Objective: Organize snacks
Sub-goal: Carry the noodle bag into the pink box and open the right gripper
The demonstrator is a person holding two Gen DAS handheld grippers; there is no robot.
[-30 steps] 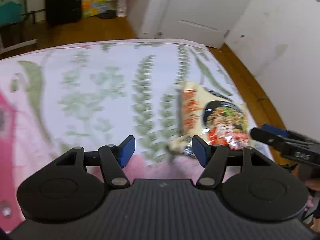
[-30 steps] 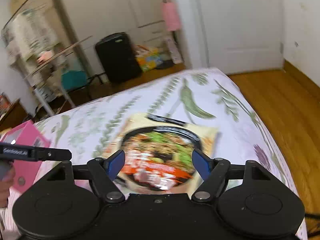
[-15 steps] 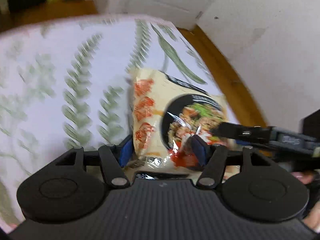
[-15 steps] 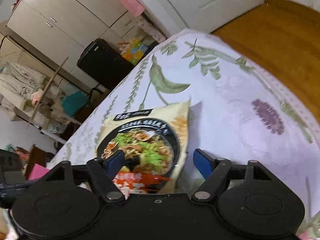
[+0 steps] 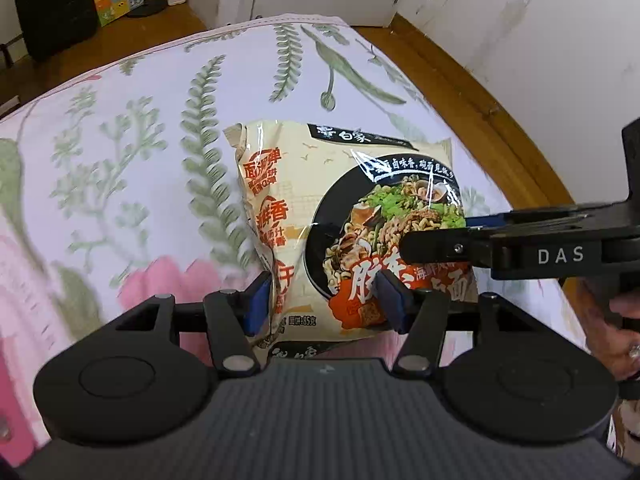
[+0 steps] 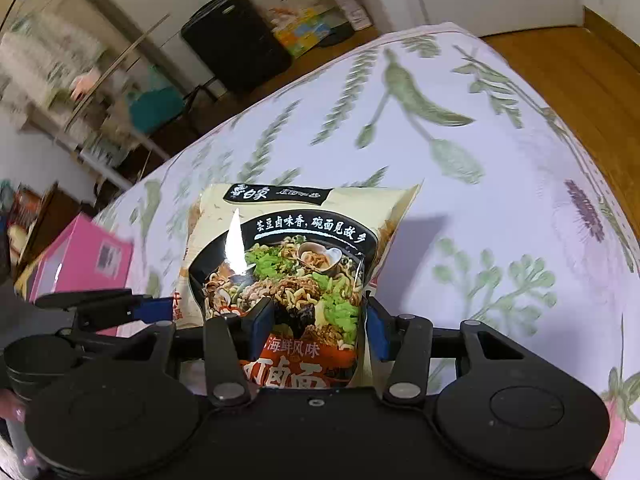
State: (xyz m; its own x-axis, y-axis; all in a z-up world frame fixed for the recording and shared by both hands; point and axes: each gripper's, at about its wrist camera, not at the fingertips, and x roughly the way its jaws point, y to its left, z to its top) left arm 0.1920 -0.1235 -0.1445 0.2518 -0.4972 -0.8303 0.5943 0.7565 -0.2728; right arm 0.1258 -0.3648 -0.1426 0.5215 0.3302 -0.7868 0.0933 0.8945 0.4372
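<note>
Both the left gripper [image 5: 325, 300] and right gripper [image 6: 318, 330] pinch a noodle packet [image 5: 352, 224] above the floral bed [image 5: 132, 148], apparently mid-pickup; carrying it to the pink box [image 6: 82, 260] seems next.

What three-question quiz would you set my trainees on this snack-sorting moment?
1. True or false: the noodle packet sits between the fingers of the right gripper.
2. Which object shows at the left edge of the right wrist view? A) a pink box B) a blue bowl C) a green bottle
3. Fill in: the cloth under the packet is printed with green ___.

Key: 1 true; 2 A; 3 leaves.
</note>
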